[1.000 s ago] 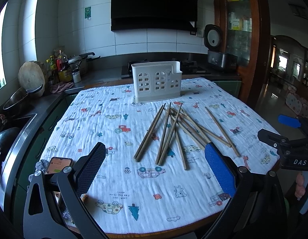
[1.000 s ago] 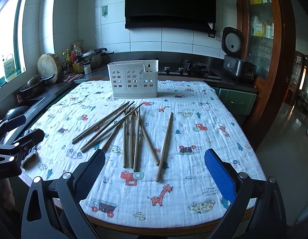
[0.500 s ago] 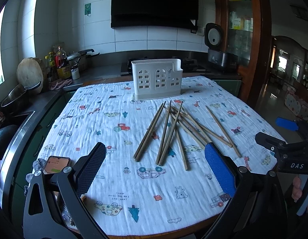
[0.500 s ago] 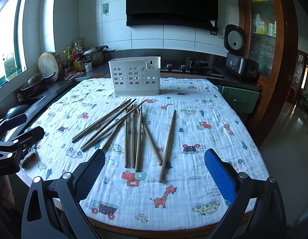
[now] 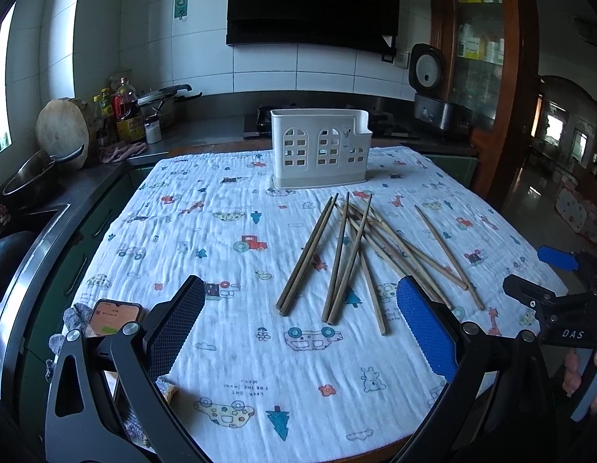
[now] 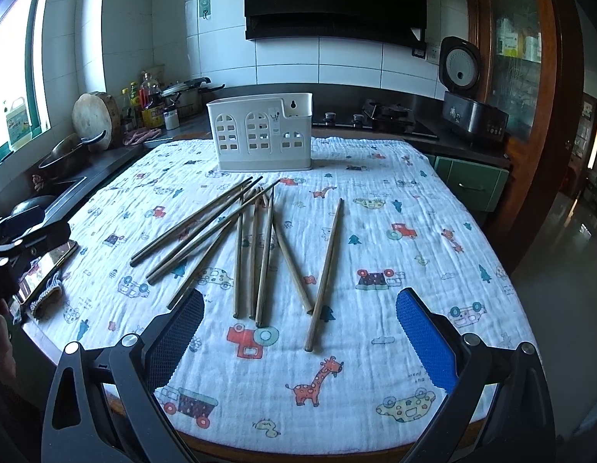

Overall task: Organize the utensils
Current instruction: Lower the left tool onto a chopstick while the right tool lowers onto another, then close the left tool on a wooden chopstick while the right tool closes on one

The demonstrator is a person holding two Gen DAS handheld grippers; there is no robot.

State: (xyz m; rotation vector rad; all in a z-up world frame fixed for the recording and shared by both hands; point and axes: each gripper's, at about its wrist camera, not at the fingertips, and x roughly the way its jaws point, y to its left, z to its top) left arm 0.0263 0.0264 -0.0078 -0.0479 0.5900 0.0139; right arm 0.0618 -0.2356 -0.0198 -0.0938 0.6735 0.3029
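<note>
Both my grippers, left (image 5: pixel 298 332) and right (image 6: pixel 298 332), hang spread wide and empty. Chopsticks (image 6: pixel 256 247) lie mid-cloth, running near-to-far, fanned toward the far white holder (image 6: pixel 260 135).

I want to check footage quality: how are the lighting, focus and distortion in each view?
Left wrist view: dim, bluish light, chopsticks sharp, fisheye bends the table edge. Right wrist view: window blown out white at left, holder in focus, cabinet frame bowed.

Table's printed cloth (image 6: pixel 414 208) carries scattered chopsticks (image 6: pixel 260 247), white holder (image 6: pixel 260 139), phone (image 5: pixel 111 318).
</note>
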